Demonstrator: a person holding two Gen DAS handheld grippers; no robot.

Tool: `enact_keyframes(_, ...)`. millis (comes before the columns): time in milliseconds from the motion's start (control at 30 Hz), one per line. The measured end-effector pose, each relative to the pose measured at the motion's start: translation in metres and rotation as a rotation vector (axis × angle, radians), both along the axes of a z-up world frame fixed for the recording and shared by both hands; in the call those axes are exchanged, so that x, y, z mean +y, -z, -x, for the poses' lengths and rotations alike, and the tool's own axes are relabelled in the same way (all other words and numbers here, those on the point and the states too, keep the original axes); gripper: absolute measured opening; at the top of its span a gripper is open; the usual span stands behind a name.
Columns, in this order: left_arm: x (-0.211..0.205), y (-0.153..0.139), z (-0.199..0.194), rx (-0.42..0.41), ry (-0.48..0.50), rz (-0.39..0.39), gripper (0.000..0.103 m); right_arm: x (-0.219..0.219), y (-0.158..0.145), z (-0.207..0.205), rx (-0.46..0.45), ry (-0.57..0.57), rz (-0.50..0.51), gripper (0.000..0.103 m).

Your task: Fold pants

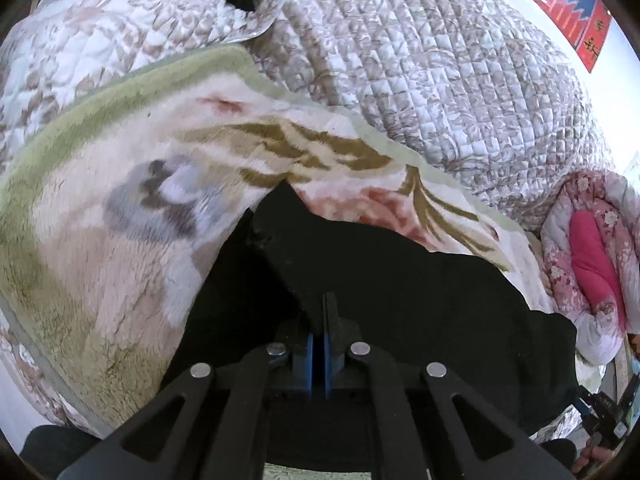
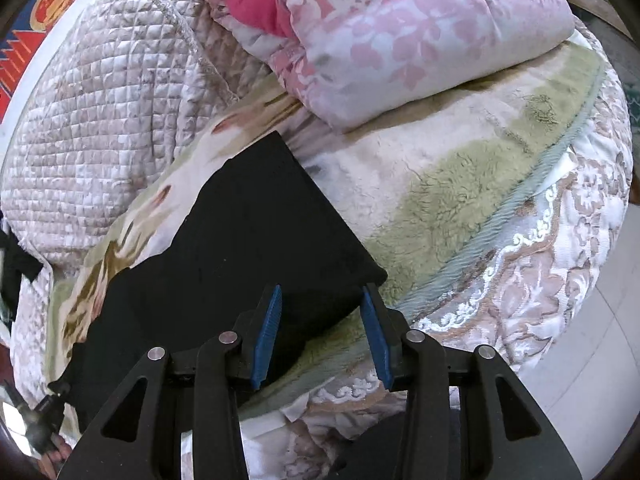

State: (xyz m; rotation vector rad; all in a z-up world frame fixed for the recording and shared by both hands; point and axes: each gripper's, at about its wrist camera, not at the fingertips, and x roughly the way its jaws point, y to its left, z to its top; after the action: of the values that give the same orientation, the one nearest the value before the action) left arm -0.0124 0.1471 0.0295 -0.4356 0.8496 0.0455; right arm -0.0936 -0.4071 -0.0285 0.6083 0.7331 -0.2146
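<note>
The black pants (image 1: 400, 280) lie on a fleece floral blanket (image 1: 120, 208) on a bed. My left gripper (image 1: 320, 304) is shut on an edge of the pants, and the cloth rises into a fold just ahead of the fingers. In the right wrist view the pants (image 2: 248, 232) stretch away as a flat dark panel with a straight right edge. My right gripper (image 2: 320, 300) is open, its blue pads (image 2: 266, 336) astride the near corner of the pants, holding nothing.
A quilted beige bedspread (image 1: 420, 60) covers the bed beyond the blanket. A folded pink floral duvet (image 2: 400, 32) lies on the blanket past the pants. The bed's edge and pale floor tiles (image 2: 592, 360) are at the right. The other gripper (image 2: 44, 420) shows at the far left.
</note>
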Motion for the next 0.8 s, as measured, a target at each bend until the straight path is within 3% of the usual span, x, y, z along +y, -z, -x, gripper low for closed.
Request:
enact_keyframes(100, 0.0, 0.001, -0.002, 0.009, 0.003, -0.001, 0.004, -0.003, -0.005, 0.007, -0.071, -0.006, -0.022, 0.042)
enact_keyframes(300, -0.002, 0.002, -0.001, 0.02, 0.004, 0.001, 0.005, -0.001, -0.004, 0.0, -0.077, -0.053, -0.043, 0.041)
enact_keyframes(367, -0.003, 0.002, 0.0, 0.021, 0.009, 0.0, 0.005, -0.008, 0.005, -0.012, -0.045, -0.05, -0.101, 0.035)
enact_keyframes(400, -0.004, 0.002, -0.001, 0.022, 0.013, -0.001, 0.005, -0.01, 0.005, -0.015, -0.041, -0.049, -0.113, 0.02)
enact_keyframes(500, -0.004, 0.001, -0.001, 0.025, 0.014, -0.002, 0.004, -0.007, -0.009, -0.018, -0.08, -0.066, -0.089, 0.01)
enact_keyframes(667, 0.004, -0.018, 0.005, -0.012, -0.007, 0.01, 0.004, -0.003, -0.047, -0.009, -0.188, -0.096, -0.077, 0.008)
enact_keyframes(800, 0.008, -0.035, 0.024, -0.054, -0.02, -0.004, 0.004, -0.011, -0.028, -0.012, -0.111, -0.056, -0.066, 0.008)
